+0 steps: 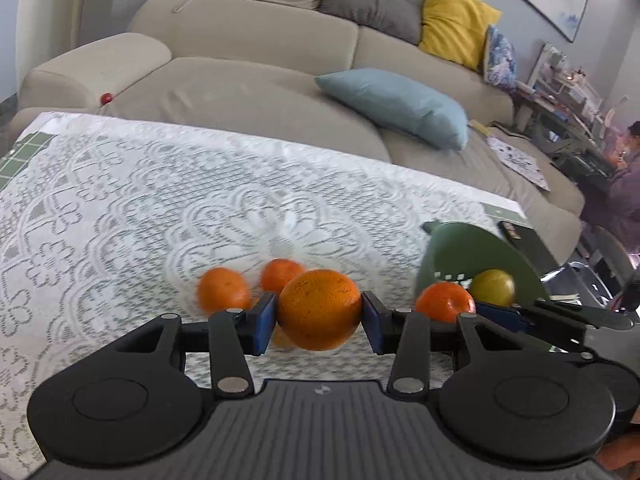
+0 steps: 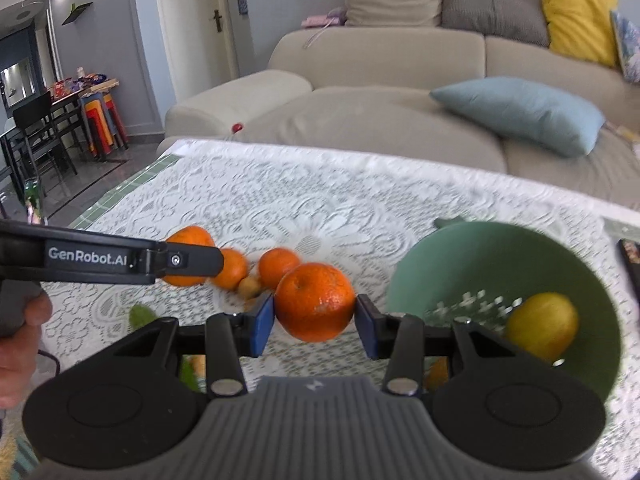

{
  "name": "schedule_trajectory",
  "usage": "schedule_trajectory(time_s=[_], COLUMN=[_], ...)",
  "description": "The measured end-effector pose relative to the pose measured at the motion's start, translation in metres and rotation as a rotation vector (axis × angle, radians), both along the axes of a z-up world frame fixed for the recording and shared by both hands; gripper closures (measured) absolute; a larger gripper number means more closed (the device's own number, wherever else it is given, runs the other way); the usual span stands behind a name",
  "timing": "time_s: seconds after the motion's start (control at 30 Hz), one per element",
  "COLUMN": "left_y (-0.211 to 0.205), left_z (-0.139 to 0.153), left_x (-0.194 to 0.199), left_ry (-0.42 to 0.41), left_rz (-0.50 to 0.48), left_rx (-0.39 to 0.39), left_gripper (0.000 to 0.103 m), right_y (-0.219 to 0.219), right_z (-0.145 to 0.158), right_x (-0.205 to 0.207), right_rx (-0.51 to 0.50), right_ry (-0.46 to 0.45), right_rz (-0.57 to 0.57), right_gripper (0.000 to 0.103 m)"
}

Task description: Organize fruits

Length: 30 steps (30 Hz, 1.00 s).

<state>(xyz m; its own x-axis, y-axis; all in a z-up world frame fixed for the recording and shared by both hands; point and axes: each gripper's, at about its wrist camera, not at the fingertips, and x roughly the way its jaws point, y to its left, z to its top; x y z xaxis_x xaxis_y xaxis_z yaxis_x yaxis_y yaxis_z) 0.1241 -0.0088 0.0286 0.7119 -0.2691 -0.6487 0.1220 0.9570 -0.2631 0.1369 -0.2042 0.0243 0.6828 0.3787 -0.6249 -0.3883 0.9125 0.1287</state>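
Both grippers are squeezed on fruit, lifted over the table. The left gripper (image 1: 319, 322) holds a big orange (image 1: 319, 309) mid-frame. The right gripper (image 2: 315, 322) holds another orange (image 2: 315, 306). Next, I think, each goes into the green bowl (image 2: 432, 264) at lower right, beside the yellow fruit (image 2: 542, 326).

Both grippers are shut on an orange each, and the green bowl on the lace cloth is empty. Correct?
Not quite. The green bowl is not empty: the right wrist view shows a yellow-green fruit inside it. The left gripper and right gripper each do hold an orange.
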Motion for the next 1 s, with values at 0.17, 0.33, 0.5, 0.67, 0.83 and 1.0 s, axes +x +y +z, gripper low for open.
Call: schedule_trajectory(time_s=[0.17, 0.33, 0.5, 0.67, 0.83, 1.0], left_y=[-0.026, -0.056, -0.082, -0.103, -0.116, -0.122], left_z=[0.004, 0.009, 0.007, 0.001, -0.005, -0.010], left_x=[0.005, 0.011, 0.019, 0.025, 0.033, 0.039], left_ry=[-0.007, -0.018, -0.016, -0.011, 0.004, 0.013], left_rz=[-0.046, -0.100, -0.144, -0.181, -0.204, -0.220], left_rx=[-0.034, -0.059, -0.073, -0.069, -0.071, -0.063], left_gripper=[0.052, 0.052, 0.052, 0.052, 0.052, 0.052], right_y=[-0.022, -0.042, -0.066, -0.084, -0.090, -0.095], right_z=[0.004, 0.001, -0.006, -0.010, -0.014, -0.020], right_x=[-0.001, 0.003, 0.011, 0.018, 0.025, 0.030], right_rx=[-0.013, -0.041, -0.051, -0.040, -0.045, -0.062], right_ry=[-0.034, -0.043, -0.034, -0.024, -0.014, -0.003], right_rz=[-0.048, -0.094, -0.151, -0.190, -0.202, -0.213], right_gripper=[0.062, 0.062, 0.062, 0.062, 0.062, 0.062])
